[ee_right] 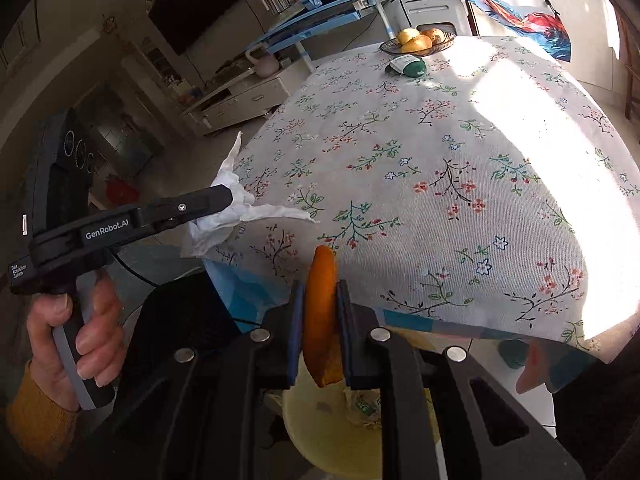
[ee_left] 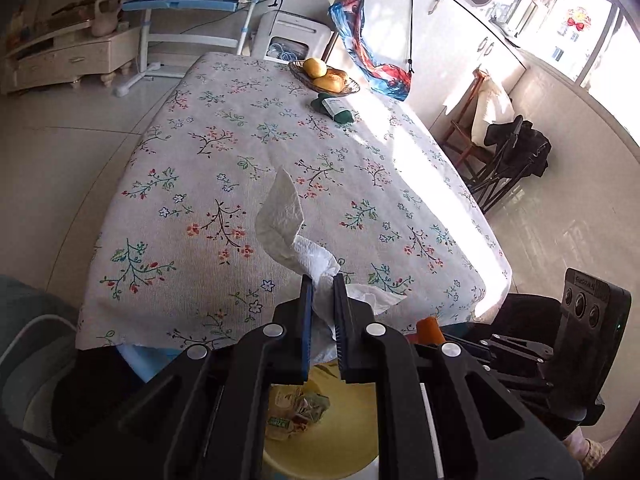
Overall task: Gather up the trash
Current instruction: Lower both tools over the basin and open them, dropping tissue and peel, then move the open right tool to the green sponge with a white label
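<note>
Both grippers hang above our yellow bin [ee_left: 320, 456], left gripper [ee_left: 322, 280] pinching a crumpled paper towel [ee_left: 284, 220], right gripper [ee_right: 319, 286] clamping orange peel [ee_right: 320, 312], ready for dropping.

Tabletop: floral tablecloth [ee_left: 224, 168] lies open across its middle.
Far end: fruit basket [ee_left: 324, 76] and green pouch [ee_left: 334, 108] block it.
Below edge: yellow bin [ee_left: 320, 432] sits open-topped.

White tissue [ee_left: 294, 236]; orange peel [ee_right: 320, 312]; floral cream tablecloth [ee_left: 224, 152]; yellow bin [ee_left: 320, 440]; black tools.
</note>
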`<act>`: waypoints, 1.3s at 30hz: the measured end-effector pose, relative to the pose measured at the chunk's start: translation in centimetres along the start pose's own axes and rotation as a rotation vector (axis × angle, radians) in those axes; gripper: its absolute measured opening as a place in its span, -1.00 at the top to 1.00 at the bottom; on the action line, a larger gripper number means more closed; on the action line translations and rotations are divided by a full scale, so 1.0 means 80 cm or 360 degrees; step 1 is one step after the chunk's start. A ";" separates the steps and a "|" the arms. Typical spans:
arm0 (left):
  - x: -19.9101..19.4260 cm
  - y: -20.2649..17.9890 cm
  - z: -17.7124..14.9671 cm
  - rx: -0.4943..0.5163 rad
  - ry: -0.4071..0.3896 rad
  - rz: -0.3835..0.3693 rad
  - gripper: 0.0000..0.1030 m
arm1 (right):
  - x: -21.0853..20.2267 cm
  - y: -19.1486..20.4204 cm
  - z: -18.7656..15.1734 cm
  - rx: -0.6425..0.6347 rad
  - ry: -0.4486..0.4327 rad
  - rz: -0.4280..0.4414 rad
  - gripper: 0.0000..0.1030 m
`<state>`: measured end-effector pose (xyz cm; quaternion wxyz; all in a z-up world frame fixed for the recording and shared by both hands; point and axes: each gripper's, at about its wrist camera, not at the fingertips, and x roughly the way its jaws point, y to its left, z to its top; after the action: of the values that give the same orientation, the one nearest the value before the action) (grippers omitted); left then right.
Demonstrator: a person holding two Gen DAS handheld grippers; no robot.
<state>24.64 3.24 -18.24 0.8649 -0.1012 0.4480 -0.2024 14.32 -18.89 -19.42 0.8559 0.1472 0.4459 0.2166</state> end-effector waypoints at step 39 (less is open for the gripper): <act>0.083 -0.022 -0.131 0.0191 0.0719 0.0007 0.09 | 0.008 -0.049 -0.019 0.0140 0.0043 -0.0165 0.00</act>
<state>19.10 -1.23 -28.56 0.7477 -0.0008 0.6175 -0.2442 14.33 -21.89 -22.42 0.8525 0.1583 0.4736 0.1542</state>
